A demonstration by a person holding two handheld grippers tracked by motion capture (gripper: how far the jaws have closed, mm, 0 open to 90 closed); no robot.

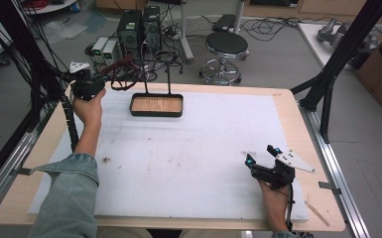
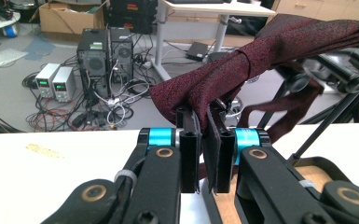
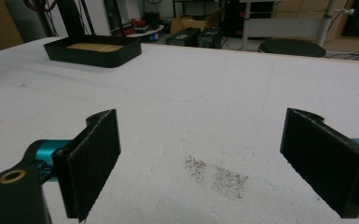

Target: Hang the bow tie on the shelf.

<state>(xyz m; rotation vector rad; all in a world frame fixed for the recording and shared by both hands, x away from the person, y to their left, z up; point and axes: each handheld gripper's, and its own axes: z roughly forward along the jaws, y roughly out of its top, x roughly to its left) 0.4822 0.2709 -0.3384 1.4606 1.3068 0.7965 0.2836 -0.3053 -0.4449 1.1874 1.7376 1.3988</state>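
Right gripper (image 1: 261, 154) is resting near the worktop's front right corner, its felt-faced jaws spread wide over speckled white foam sheet (image 1: 188, 153), nothing between them. Towards the far left corner, left gripper (image 2: 204, 122) is pinching a dark red, fine-woven bow tie (image 2: 261, 51) beside the black rectangular tray (image 1: 157, 112), whose wood-grain floor is lying bare.

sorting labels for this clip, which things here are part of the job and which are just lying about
Part of the job:
left gripper, shut on the dark red bow tie
black stand with wooden tray

Just about:
right gripper, open over the white mat
stool
computer towers
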